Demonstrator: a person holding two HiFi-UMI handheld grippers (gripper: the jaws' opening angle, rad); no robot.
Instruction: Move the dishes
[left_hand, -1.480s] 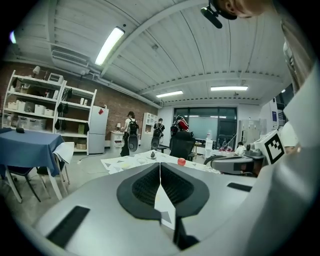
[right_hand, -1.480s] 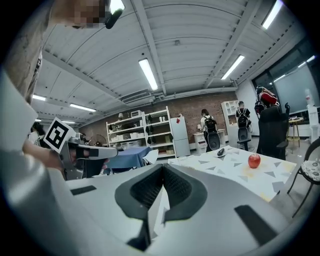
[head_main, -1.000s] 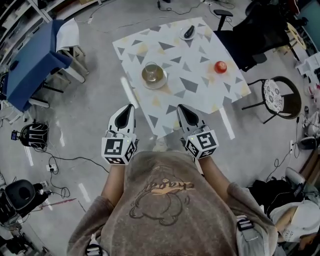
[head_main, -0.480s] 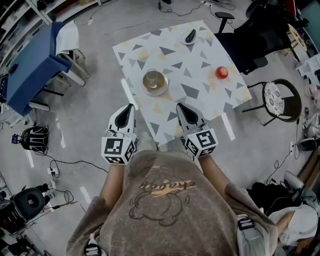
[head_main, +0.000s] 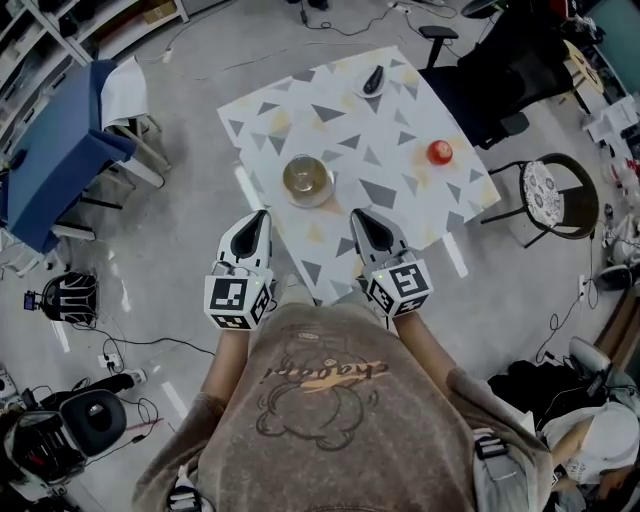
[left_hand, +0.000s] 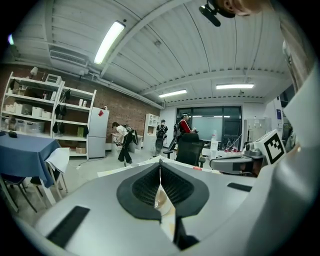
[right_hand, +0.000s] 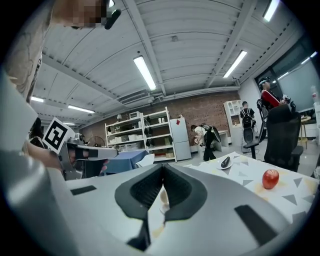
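A table with a triangle-patterned cloth (head_main: 400, 190) stands ahead of me. On it are a glass bowl (head_main: 307, 180) near the front left, a red apple (head_main: 439, 152) on the right, and a small plate with a dark object (head_main: 373, 80) at the far edge. My left gripper (head_main: 262, 214) is shut and empty, just off the table's near left edge. Over the near edge of the cloth, my right gripper (head_main: 356, 214) is also shut and empty. The right gripper view shows the apple (right_hand: 270, 178) and the small plate (right_hand: 226, 162) beyond its shut jaws.
A blue-covered table (head_main: 55, 160) stands at the left. A black office chair (head_main: 505, 65) and a round-seat chair (head_main: 558, 195) sit at the table's right. Cables and gear lie on the floor at lower left. People (left_hand: 121, 141) stand by shelves in the distance.
The table and bowl have come closer to the grippers as the person moved forward. Both grippers keep the same pose and stay shut.
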